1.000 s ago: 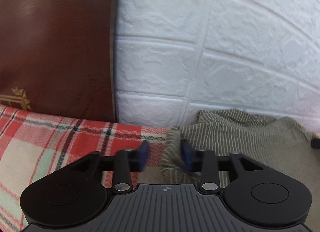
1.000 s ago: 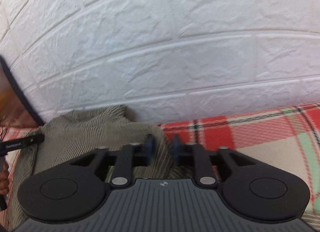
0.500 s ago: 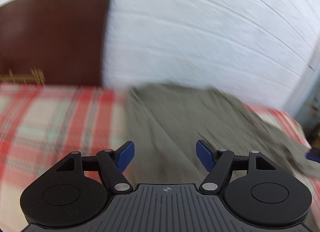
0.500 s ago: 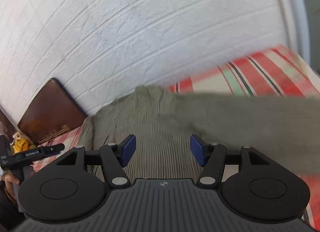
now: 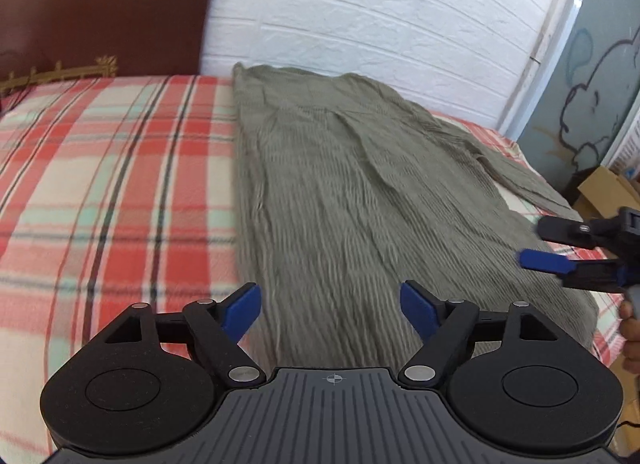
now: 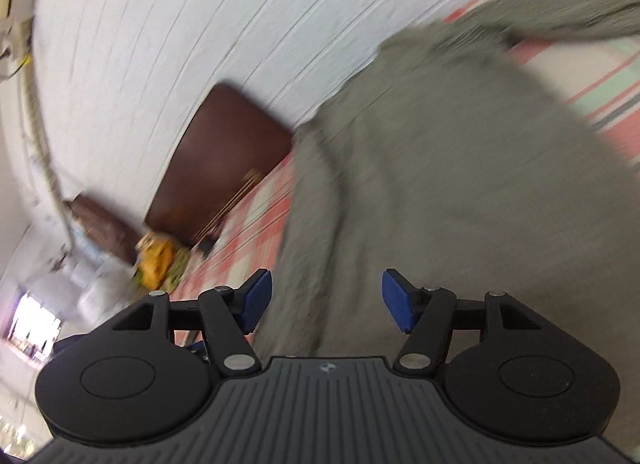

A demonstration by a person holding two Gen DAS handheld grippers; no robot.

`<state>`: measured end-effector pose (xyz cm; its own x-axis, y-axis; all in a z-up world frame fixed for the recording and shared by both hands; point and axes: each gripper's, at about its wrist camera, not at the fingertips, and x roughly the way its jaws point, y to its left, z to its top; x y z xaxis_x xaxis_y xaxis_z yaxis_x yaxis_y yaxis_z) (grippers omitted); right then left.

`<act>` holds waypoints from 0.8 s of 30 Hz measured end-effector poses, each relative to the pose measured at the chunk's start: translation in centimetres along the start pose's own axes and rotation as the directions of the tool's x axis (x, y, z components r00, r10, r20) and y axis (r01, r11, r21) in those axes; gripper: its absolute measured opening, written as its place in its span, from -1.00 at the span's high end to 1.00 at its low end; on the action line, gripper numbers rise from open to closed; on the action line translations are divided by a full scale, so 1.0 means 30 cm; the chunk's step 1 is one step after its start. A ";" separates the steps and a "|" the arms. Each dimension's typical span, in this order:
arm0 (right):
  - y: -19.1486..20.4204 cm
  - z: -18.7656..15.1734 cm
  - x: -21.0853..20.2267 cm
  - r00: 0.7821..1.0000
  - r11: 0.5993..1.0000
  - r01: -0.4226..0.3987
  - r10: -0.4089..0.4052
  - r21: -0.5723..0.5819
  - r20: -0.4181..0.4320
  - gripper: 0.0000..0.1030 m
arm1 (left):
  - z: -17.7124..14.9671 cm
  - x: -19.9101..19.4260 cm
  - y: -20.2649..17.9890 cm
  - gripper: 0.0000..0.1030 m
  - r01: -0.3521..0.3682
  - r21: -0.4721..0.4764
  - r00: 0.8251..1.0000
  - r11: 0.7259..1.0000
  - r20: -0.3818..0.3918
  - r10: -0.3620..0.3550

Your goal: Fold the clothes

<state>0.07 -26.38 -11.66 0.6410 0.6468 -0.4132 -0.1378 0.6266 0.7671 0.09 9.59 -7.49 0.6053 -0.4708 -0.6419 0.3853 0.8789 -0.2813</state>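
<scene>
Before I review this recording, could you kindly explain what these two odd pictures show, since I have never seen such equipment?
There is no robot: a person holds a two-finger tool in each hand, and a wide-angle camera on each looks out along its blue-tipped fingers. One picture comes from the left gripper, the other, tilted and blurred, from the right gripper. The right one also shows at the edge of the left view. On the bed's plaid blanket lies a grey-green striped garment, spread out beneath a white brick wall and beside a brown headboard. Neither tool holds anything: the left jaws are opening, the right stand apart.
</scene>
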 end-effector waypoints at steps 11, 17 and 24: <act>0.132 -0.195 0.181 0.981 0.997 0.072 -0.077 -0.037 -0.180 0.20 | -0.028 -0.029 0.144 -0.68 0.066 -0.087 0.997 0.994 -0.043 -0.070; 0.127 -0.214 0.152 0.976 0.987 0.161 -0.163 -0.025 -0.148 0.87 | -0.007 -0.010 0.131 -0.68 0.121 -0.077 0.992 0.990 -0.028 -0.124; 0.100 -0.172 0.003 0.983 0.982 0.175 -0.178 -0.068 -0.043 0.16 | -0.002 -0.030 0.045 -0.68 0.079 -0.030 0.997 0.996 -0.012 -0.079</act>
<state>-4.17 -22.20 -11.92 0.6219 0.5428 -0.5645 -0.0744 0.7585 0.6474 0.02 11.20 -7.35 0.5645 -0.5378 -0.6262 0.4109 0.8410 -0.3520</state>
